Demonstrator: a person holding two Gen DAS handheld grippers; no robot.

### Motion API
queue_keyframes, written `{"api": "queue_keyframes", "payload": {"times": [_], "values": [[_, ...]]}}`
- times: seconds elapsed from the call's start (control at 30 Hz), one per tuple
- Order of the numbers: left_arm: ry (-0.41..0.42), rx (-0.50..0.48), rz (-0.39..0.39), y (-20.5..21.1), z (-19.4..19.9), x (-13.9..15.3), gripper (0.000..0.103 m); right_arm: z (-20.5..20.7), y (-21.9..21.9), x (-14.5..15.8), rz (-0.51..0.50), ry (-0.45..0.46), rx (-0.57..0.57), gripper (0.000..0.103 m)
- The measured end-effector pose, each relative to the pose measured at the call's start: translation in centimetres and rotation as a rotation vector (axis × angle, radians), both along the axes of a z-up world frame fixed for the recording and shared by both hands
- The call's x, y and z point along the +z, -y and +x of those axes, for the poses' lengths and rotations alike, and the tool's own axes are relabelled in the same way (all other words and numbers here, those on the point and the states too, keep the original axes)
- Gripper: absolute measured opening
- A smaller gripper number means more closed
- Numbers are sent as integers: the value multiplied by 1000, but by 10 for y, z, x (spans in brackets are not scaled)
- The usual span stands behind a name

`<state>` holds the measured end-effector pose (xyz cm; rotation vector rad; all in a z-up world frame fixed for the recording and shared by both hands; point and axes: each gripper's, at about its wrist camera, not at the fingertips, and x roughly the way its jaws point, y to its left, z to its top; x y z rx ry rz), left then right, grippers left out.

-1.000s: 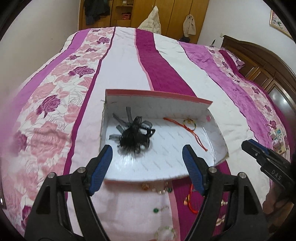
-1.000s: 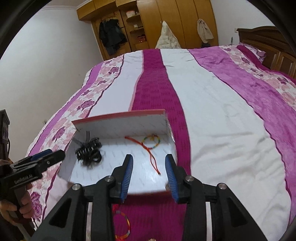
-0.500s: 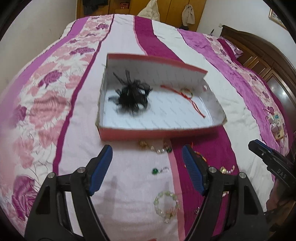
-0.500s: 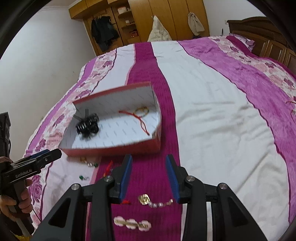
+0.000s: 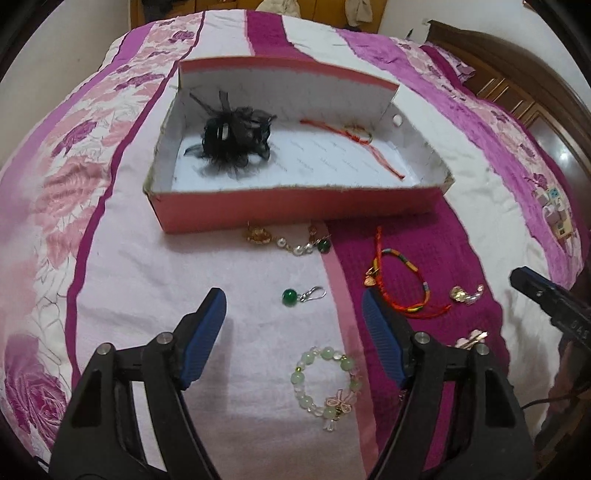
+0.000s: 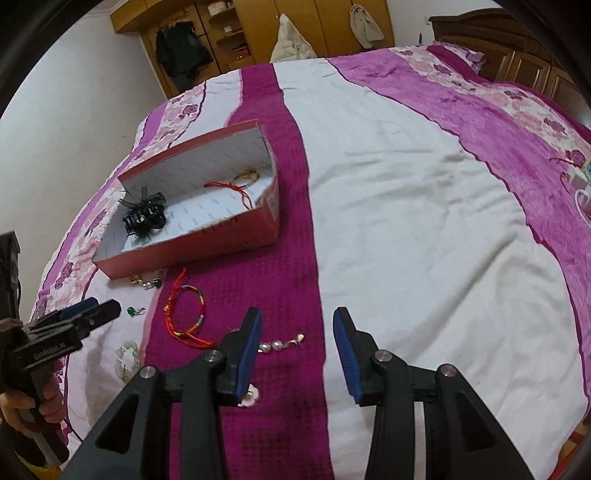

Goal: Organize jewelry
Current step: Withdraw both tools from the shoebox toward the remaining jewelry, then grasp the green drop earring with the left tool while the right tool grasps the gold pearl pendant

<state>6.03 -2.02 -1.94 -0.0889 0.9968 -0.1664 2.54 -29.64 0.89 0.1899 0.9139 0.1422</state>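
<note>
A red box (image 5: 295, 206) (image 6: 192, 251) with a white inside lies on the bed, holding a black hair clip (image 5: 236, 140) (image 6: 146, 218) and a red string bracelet (image 5: 354, 138). In front of it lie a pearl chain (image 5: 291, 240), a green bead earring (image 5: 295, 295), a multicoloured cord bracelet (image 5: 406, 284) (image 6: 186, 314), a gold-and-pearl earring (image 5: 465, 293) (image 6: 280, 343) and a green bead bracelet (image 5: 327, 380). My left gripper (image 5: 293, 332) is open and empty above the green earring. My right gripper (image 6: 297, 350) is open and empty near the pearl earring.
The bed has a pink, purple and white striped cover (image 6: 406, 203). A wooden headboard (image 6: 517, 51) stands at the right and wardrobes (image 6: 258, 33) at the far end. A small pink piece (image 6: 251, 397) lies under the right gripper's left finger.
Both grippers have pulled back from over the box toward the near side, bringing the loose jewelry in front of the box into view. The right gripper's jaws have opened wider.
</note>
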Motion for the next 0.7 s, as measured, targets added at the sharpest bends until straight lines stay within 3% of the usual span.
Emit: {"api": "queue_keyframes", "payload": {"times": [0.27, 0.57, 0.7], "values": [[-27, -9, 36, 7, 3, -20, 44, -3, 7, -7, 23, -16, -8, 45], [-4, -64, 66, 17, 2, -24, 2, -4, 15, -15, 67, -27, -18, 45], [2, -68, 61, 17, 1, -22, 1, -5, 16, -18, 74, -35, -25, 45]]}}
